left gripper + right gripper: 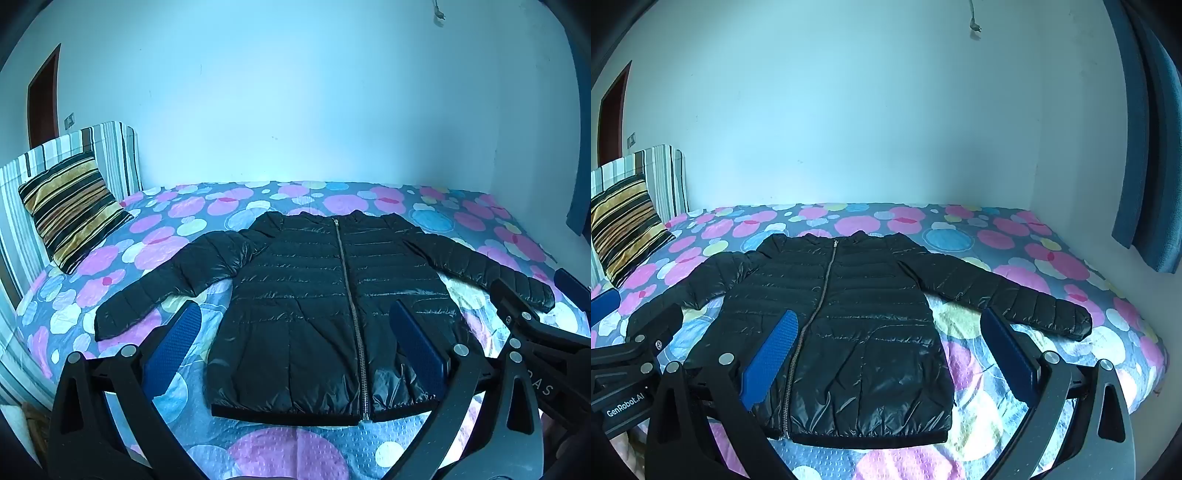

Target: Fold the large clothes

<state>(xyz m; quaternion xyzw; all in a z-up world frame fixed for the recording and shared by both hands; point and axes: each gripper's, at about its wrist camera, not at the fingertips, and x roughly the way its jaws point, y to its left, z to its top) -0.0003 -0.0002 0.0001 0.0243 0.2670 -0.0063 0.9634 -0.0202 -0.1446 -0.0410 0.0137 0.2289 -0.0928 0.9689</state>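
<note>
A black quilted puffer jacket point(314, 295) lies flat and zipped on the bed, front up, collar toward the far wall, both sleeves spread out to the sides. It also shows in the right wrist view point(842, 325). My left gripper point(295, 332) is open and empty, held above the jacket's hem. My right gripper point(886, 339) is open and empty, above the jacket's lower right side. The right gripper's body shows at the right edge of the left wrist view point(535, 325). The left gripper's body shows at the left edge of the right wrist view point(631, 354).
The bed point(295, 450) has a sheet with pink and blue circles. A striped cushion point(70, 206) leans on the striped headboard point(110, 155) at the left. A white wall runs behind, a blue curtain point(1145, 147) hangs at the right.
</note>
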